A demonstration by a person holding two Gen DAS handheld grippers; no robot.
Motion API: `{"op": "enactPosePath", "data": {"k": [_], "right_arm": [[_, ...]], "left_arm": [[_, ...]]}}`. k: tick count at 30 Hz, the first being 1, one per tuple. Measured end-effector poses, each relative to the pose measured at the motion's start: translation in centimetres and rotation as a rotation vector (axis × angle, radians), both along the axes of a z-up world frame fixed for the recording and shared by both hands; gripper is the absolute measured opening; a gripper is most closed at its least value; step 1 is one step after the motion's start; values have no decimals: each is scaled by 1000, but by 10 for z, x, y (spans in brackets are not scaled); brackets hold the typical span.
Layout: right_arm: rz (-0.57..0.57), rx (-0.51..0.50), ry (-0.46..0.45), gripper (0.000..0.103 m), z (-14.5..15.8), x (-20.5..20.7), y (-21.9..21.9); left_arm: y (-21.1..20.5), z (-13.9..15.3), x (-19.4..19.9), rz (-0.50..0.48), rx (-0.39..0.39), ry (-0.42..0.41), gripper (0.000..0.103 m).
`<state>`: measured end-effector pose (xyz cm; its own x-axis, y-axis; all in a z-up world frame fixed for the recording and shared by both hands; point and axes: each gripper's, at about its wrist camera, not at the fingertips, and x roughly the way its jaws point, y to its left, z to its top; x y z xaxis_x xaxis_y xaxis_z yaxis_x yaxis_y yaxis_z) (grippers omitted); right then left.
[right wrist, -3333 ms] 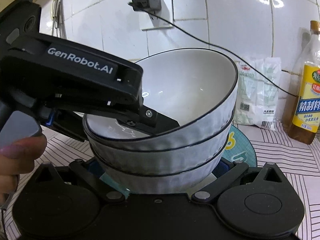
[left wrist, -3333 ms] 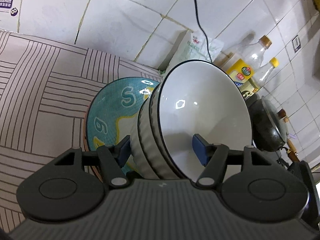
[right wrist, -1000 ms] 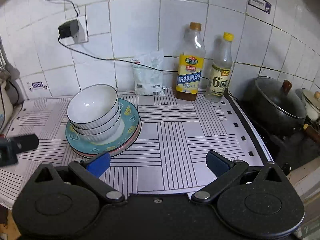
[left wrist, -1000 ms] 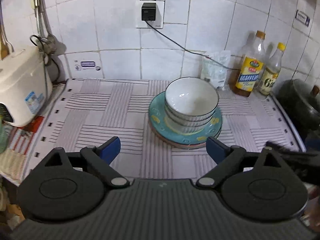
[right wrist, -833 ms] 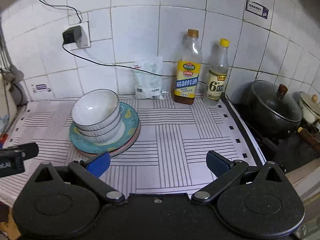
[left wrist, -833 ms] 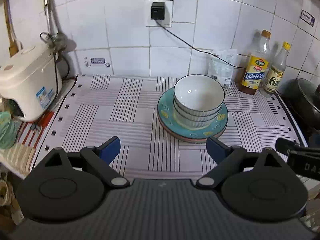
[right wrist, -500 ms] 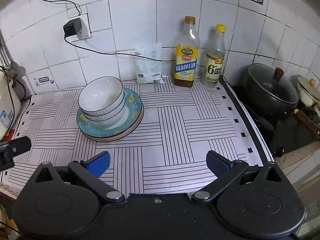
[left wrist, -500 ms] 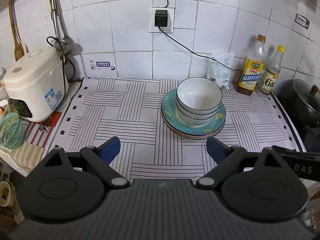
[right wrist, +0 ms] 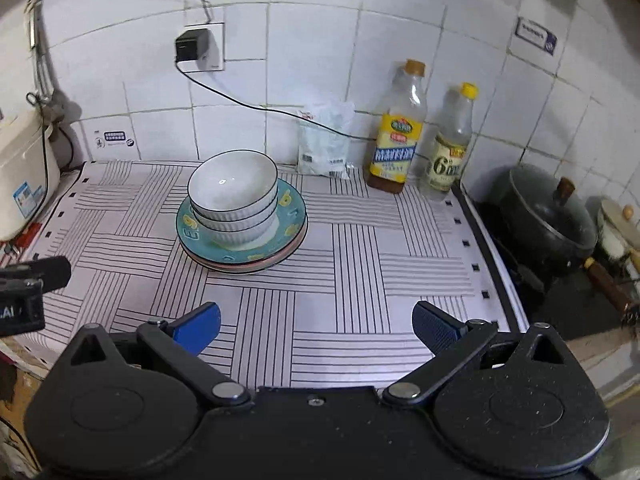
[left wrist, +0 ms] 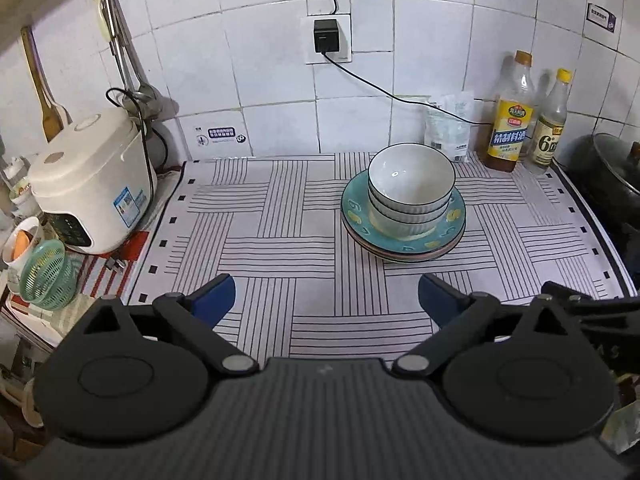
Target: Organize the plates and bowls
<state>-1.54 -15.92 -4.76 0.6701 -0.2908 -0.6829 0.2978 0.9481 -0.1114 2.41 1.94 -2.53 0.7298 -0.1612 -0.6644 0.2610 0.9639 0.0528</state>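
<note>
White bowls (left wrist: pixel 411 188) stacked on plates (left wrist: pixel 404 240) | mat (left wrist: pixel 280 248) front bare | jaws spread, empty

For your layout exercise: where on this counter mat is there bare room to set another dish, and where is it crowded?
Free: the wide stretch of striped mat between the rice cooker and the stack of plates, and the near strip in front of that stack. Also the patch between the stack and the pot. Crowded: the back right corner, with the bag and two bottles.

The white rice cooker (right wrist: pixel 22 176) is cut by the left frame edge in the right wrist view. Lower plates in the stack (left wrist: pixel 404 254) show only rims; their count is unclear. Bottle label print is too small to read.
</note>
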Motion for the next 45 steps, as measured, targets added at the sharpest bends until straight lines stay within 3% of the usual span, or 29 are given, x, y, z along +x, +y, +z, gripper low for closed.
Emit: {"op": "enactPosePath", "data": {"k": [4,11,31,45], "right_arm": [[13,-55,0,103,1,0,7],[13,-39,25,103,1,-3,12],[27,0,-89,103,7,-17,19],[3,1,-92,103,4,-18,17]], "left_arm": [[4,-1,-1,10,11,0,99],[9,6,-6,-6,-1,-14,99],[11,1,-17,-1,43,-97,99],[15,-1,-15,5,-15,-66,99]]}}
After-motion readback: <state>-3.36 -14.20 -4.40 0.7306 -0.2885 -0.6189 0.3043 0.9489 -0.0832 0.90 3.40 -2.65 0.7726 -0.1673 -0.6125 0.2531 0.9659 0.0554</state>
